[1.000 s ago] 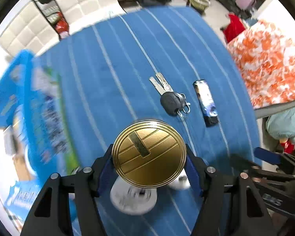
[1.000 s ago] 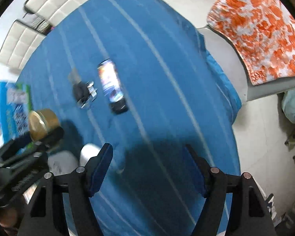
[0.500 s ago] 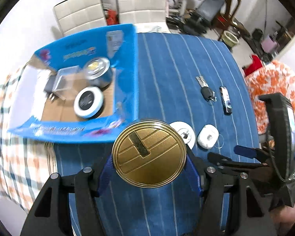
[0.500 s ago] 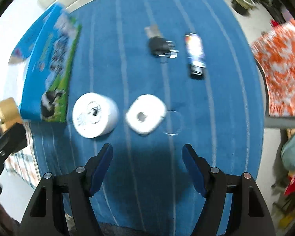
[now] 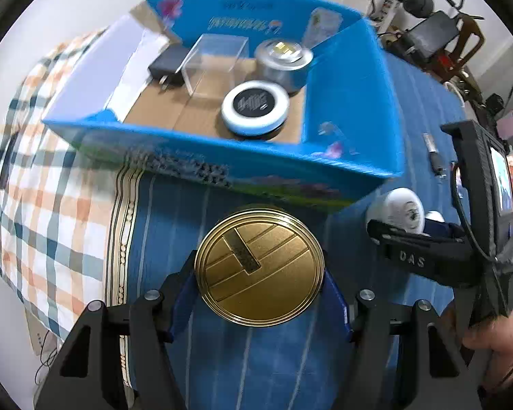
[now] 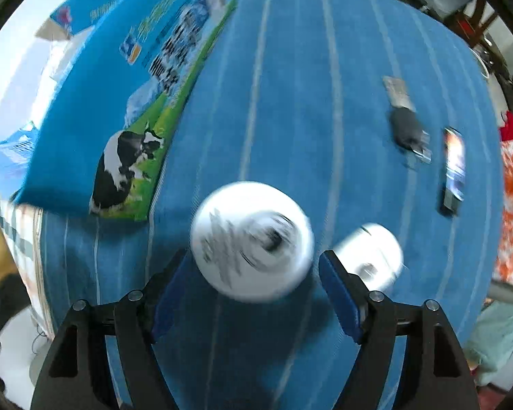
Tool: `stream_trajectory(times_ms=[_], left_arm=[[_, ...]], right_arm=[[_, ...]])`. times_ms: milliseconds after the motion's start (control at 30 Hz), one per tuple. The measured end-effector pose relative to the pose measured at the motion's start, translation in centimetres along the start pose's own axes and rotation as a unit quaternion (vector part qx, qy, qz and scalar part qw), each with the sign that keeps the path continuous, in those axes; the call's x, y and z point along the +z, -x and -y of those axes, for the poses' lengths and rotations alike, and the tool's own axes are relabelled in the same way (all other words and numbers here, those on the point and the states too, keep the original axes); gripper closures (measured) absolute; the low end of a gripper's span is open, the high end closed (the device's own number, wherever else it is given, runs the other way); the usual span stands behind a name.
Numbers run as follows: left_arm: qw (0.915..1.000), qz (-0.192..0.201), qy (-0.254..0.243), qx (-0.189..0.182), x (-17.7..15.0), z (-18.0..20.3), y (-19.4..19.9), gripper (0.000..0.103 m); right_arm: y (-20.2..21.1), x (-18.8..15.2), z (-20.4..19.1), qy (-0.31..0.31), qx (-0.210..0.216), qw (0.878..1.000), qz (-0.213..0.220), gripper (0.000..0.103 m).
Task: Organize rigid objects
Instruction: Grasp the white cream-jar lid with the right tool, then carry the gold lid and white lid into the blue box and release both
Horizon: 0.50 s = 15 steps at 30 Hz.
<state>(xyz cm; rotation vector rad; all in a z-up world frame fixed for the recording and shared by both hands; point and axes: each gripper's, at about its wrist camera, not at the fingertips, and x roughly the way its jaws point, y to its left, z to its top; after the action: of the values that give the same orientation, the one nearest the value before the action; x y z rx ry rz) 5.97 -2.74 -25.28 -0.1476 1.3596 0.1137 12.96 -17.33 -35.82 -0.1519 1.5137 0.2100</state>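
My left gripper (image 5: 259, 302) is shut on a round gold tin (image 5: 259, 264), held above the blue striped cloth just short of the open blue carton (image 5: 352, 102). The carton holds a silver tin (image 5: 284, 63), a white-rimmed black disc (image 5: 254, 107), a clear plastic box (image 5: 215, 61) and a black adapter (image 5: 169, 66). My right gripper (image 6: 254, 290) is open, its pads either side of a white round container (image 6: 251, 239), which also shows in the left wrist view (image 5: 398, 208). A second white object (image 6: 369, 256) lies just right of it.
Keys with a black fob (image 6: 407, 126) and a dark lighter-like stick (image 6: 455, 167) lie on the cloth to the far right. The carton's printed cow side (image 6: 126, 157) stands left of the right gripper. A checked cloth (image 5: 51, 171) covers the table's left end. Chairs and gym gear stand behind.
The left gripper has carried the gold tin closer to the carton's near wall. The right gripper has come down toward the table so that the white round container sits between its open pads.
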Motion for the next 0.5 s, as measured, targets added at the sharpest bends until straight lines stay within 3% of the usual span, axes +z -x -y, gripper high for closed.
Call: stream_trajectory(times_ms=[100, 233, 500], left_arm=[[1.0, -0.005, 0.0, -0.008, 0.6, -0.3, -1.0, 0.041], [0.9997, -0.012, -0.018, -0.012, 2.4, 0.5, -2.3, 0.041], [0.9976, -0.015, -0.056, -0.037, 5.0, 2.9, -3.2, 0.041]], right_arm=[[-1.4, 0.9, -0.5, -0.015, -0.009, 1.0, -0.005, 0.022], [-1.9, 2.0, -0.3, -0.036, -0.018, 0.999, -0.005, 0.031], [-1.6, 3.2, 2.6, -0.063, -0.034, 0.997, -0.007, 0.031]])
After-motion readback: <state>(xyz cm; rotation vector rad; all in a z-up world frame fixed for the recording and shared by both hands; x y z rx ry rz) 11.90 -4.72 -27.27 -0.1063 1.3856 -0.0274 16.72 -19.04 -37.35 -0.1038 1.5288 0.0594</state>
